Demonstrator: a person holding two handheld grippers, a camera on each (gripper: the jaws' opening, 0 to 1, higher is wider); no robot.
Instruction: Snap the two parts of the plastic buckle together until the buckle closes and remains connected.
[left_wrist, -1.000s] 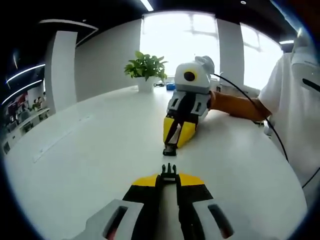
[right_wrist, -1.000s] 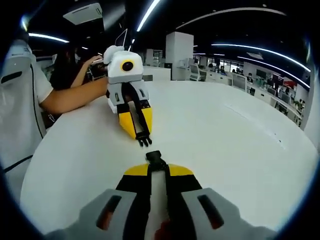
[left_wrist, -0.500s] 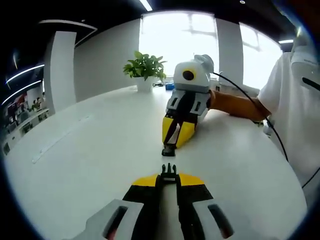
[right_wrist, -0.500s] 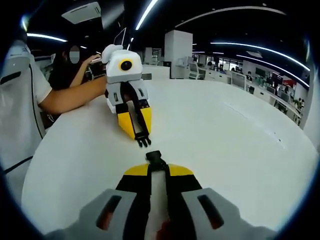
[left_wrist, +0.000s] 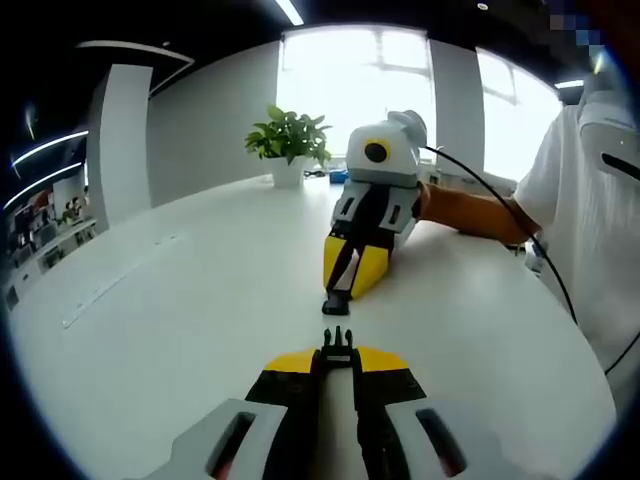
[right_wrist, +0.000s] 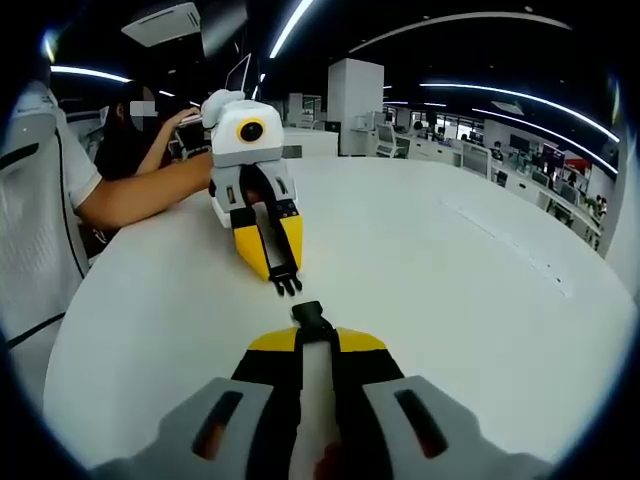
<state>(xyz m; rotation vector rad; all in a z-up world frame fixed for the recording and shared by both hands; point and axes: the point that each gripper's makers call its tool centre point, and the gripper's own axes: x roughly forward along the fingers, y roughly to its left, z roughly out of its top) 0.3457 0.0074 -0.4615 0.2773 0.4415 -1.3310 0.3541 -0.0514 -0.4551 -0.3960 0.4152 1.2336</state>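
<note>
Above the white counter (left_wrist: 150, 330), the pronged buckle half (left_wrist: 337, 350), gripped in the left claw (left_wrist: 337, 362), is faced at 12 o'clock, tip to tip and just apart, by the socket half (left_wrist: 337, 301) clamped in the right claw (left_wrist: 350, 275).

Open-plan office. Broad white rounded tabletop (right_wrist: 420, 270), dark ceiling with long curved LED light strips (right_wrist: 520, 100), rows of desks with monitors (right_wrist: 545, 165) in the background, white square pillar (right_wrist: 357, 110). Other side: tall bright windows (left_wrist: 360, 90), green potted plant in a white pot (left_wrist: 290, 140) on the tabletop.
</note>
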